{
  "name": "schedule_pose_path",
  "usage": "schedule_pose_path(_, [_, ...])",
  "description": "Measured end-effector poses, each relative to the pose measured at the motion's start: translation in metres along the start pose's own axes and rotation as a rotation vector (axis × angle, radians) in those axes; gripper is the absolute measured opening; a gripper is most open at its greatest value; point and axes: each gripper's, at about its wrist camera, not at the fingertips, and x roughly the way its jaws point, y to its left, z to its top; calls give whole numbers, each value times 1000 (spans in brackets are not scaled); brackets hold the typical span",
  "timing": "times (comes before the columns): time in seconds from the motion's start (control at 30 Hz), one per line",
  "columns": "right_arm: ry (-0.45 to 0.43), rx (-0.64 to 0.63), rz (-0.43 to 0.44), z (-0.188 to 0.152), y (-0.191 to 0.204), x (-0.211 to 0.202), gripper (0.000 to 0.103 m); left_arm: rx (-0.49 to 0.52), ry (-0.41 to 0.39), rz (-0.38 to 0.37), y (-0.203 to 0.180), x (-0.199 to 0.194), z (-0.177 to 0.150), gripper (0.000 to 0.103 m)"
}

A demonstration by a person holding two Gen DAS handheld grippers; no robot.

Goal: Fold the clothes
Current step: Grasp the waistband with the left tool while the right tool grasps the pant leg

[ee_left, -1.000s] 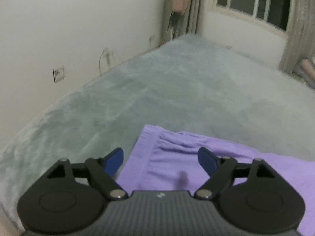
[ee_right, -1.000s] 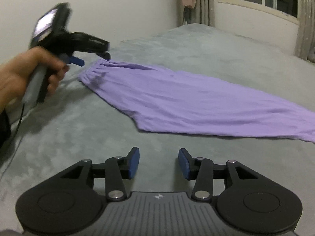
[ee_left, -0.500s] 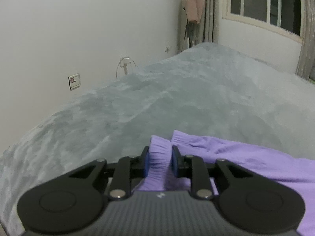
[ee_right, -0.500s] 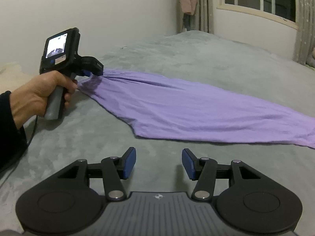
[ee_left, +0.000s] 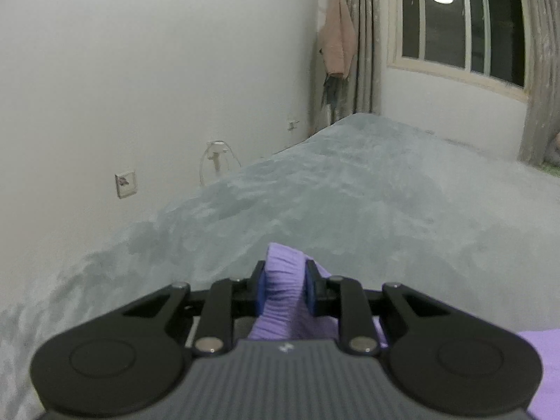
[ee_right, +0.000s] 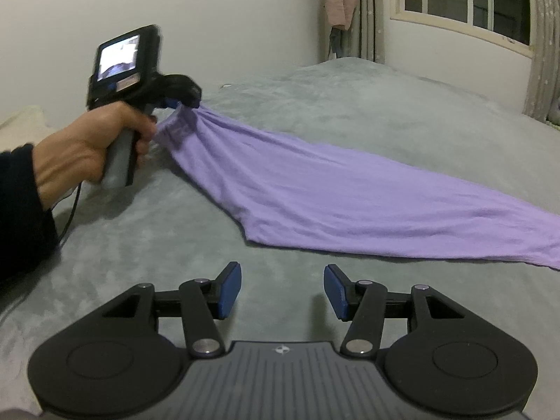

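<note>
Purple trousers (ee_right: pixel 332 189) lie stretched across the grey bed cover (ee_right: pixel 385 105), with the legs running off to the right. My left gripper (ee_left: pixel 283 273) is shut on their gathered waistband (ee_left: pixel 281 290), which bunches up between the blue pads. In the right wrist view a hand (ee_right: pixel 80 150) holds that left gripper (ee_right: pixel 182 103) at the far left, and the waistband end hangs lifted off the bed. My right gripper (ee_right: pixel 281 280) stands open just above the bed cover, in front of the trousers' near edge, with nothing between its fingers.
A white wall with a socket (ee_left: pixel 125 185) and a plugged-in cable (ee_left: pixel 215 155) runs along the bed's left side. A pink garment (ee_left: pixel 338 45) hangs by the curtain (ee_left: pixel 367 35) next to a window (ee_left: pixel 462 17). A cream pillow (ee_right: pixel 21 119) lies at far left.
My left gripper shut on the trousers' waistband and raised it off the bed, pulling the cloth taut. The right gripper stayed in place and its jaws spread a little wider.
</note>
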Motion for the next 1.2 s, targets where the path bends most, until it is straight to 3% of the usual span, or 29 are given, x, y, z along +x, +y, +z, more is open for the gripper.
schedule_pose_path(0.23, [-5,7,-7,-1,-1,2,52,49,93,37,-11,27,-11,24])
schedule_pose_path(0.3, [-18,8,-3,3,-6,1,52,23,86,20,-3,24,-19,32])
schedule_pose_path(0.37, [-45,6,-7,11,-14,-1,52,-8,90,10,4,21,-17,55])
schedule_pose_path(0.6, [-112,3,-27,61,-59,30,57,-148,42,-7,32,-20,-20,72])
schedule_pose_path(0.7, [-81,-66,-4,90,-61,72,56,-190,59,-7,44,-24,-27,65])
schedule_pose_path(0.77, [-57,-119,20,106,-59,100,56,-208,86,-16,51,-19,-33,38])
schedule_pose_path(0.87, [-14,-174,67,120,-59,145,52,-202,98,-21,54,-15,-37,35])
schedule_pose_path(1.0, [64,-253,88,125,-55,185,23,-195,107,-58,58,-15,-36,24])
schedule_pose_path(1.07, [78,-284,106,126,-52,191,15,-201,111,-74,61,-16,-36,16])
schedule_pose_path(1.2, [30,-260,173,135,-57,177,15,-216,118,-90,65,-16,-35,12])
